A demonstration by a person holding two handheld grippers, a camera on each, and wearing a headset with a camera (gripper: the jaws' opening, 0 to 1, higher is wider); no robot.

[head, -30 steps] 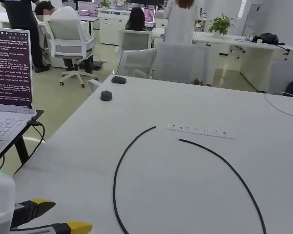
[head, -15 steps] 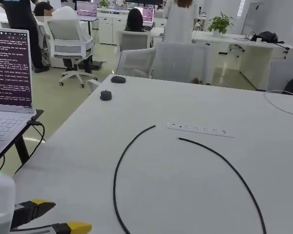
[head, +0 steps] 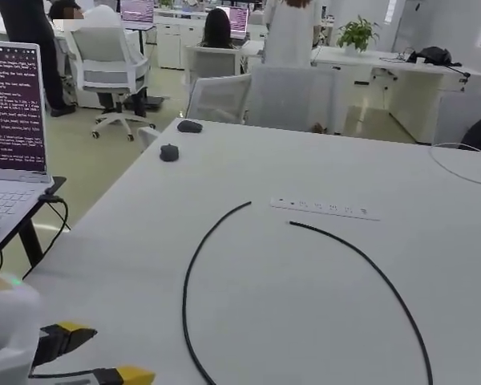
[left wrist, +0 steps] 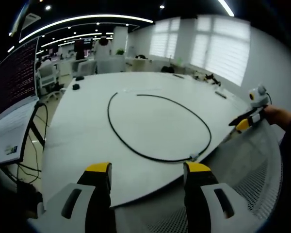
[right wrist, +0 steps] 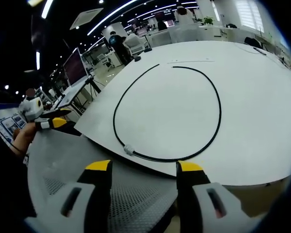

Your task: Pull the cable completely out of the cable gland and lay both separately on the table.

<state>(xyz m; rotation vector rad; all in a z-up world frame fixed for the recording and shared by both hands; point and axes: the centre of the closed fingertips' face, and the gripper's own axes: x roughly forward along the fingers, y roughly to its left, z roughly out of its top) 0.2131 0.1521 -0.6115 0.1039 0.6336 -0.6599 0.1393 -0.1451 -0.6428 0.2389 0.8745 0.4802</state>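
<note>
Black cable (head: pixel 184 297) lies in an open loop on the white table (head: pixel 305 160), its two ends apart near a white power strip (head: pixel 325 208). Small pale cable gland (right wrist: pixel 129 149) sits on the cable at the loop's near side, by the table edge, cable running out both sides of it; it is also seen in the left gripper view (left wrist: pixel 193 157). Left gripper (left wrist: pixel 148 170) has its jaws spread, grasping nothing, held off the near table edge, over grey mesh chair fabric (left wrist: pixel 242 194). Right gripper (right wrist: pixel 144 167) is the same: jaws apart, empty, off the table edge. The left gripper's yellow tips show in the head view's bottom left corner (head: pixel 112 353). An open laptop (head: pixel 12 120) stands at left. Two dark mice (head: pixel 169 152) are on the far side of the table.
</note>
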